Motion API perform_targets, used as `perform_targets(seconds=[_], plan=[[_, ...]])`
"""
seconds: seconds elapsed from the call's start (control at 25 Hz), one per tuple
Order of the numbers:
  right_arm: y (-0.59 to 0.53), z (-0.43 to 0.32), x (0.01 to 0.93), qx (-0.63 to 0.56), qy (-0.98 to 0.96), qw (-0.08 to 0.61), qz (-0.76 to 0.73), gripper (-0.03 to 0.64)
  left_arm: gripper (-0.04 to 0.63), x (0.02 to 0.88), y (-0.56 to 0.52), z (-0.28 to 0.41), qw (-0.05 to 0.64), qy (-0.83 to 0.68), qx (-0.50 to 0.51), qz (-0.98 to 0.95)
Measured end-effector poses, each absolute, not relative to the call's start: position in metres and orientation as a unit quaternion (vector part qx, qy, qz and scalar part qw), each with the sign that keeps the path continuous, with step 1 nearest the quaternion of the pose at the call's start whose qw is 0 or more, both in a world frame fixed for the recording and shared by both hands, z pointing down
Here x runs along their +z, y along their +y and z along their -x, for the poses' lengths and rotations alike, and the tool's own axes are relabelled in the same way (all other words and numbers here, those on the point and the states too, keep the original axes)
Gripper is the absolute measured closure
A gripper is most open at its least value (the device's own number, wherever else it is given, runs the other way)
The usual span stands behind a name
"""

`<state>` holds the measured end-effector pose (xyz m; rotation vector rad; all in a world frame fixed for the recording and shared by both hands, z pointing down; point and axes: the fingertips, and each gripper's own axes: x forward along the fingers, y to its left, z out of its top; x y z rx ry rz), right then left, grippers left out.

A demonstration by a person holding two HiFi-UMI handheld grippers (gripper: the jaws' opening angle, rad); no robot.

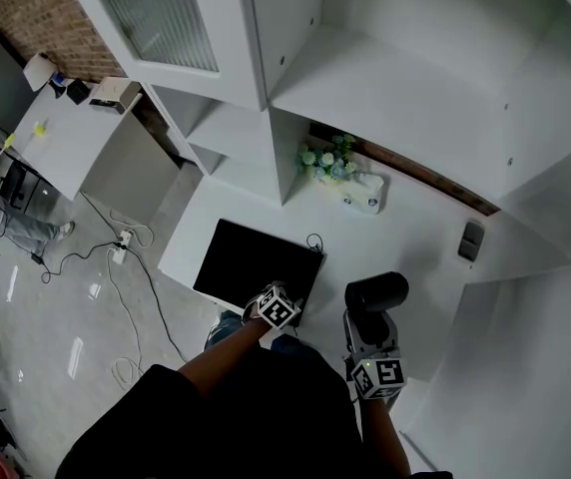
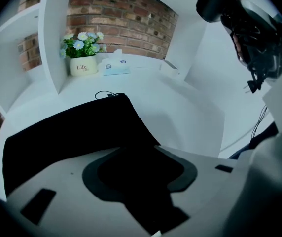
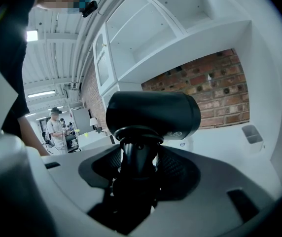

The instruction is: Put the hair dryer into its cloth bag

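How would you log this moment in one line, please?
left gripper: open at cloth bag edge | right gripper: shut on hair dryer handle | cloth bag: flat on counter, hair dryer not inside

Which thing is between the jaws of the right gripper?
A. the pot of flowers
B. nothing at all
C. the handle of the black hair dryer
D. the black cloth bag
C: in the right gripper view the jaws of the right gripper are shut on the handle of the black hair dryer, while the black cloth bag lies flat on the white counter.
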<state>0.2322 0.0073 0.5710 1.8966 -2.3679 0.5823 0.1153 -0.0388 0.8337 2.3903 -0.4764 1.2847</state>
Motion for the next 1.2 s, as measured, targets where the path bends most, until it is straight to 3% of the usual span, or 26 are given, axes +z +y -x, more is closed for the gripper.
perform_targets(seconds=[0.16,0.32,0.44,1.2], plan=[[0.005,-0.239,0.567,0.188,-0.761,0.027,-0.62,0.38,0.425,0.835,-0.043,-0.115,0.184,-0.182,0.459,-0.85],[0.006,-0.241,0.566,0.186,-0.758,0.028,-0.624,0.38,0.529,0.83,-0.052,-0.108,0.194,-0.2,0.453,-0.847],[0.005,-0.243,0.566,0.188,-0.759,0.028,-0.623,0.38,0.56,0.824,-0.054,-0.109,0.2,-0.204,0.443,-0.85],[-0.001,-0.213,0.615,0.2,-0.79,0.076,-0.575,0.38,0.569,0.761,-0.079,-0.086,0.225,-0.267,0.334,-0.875]])
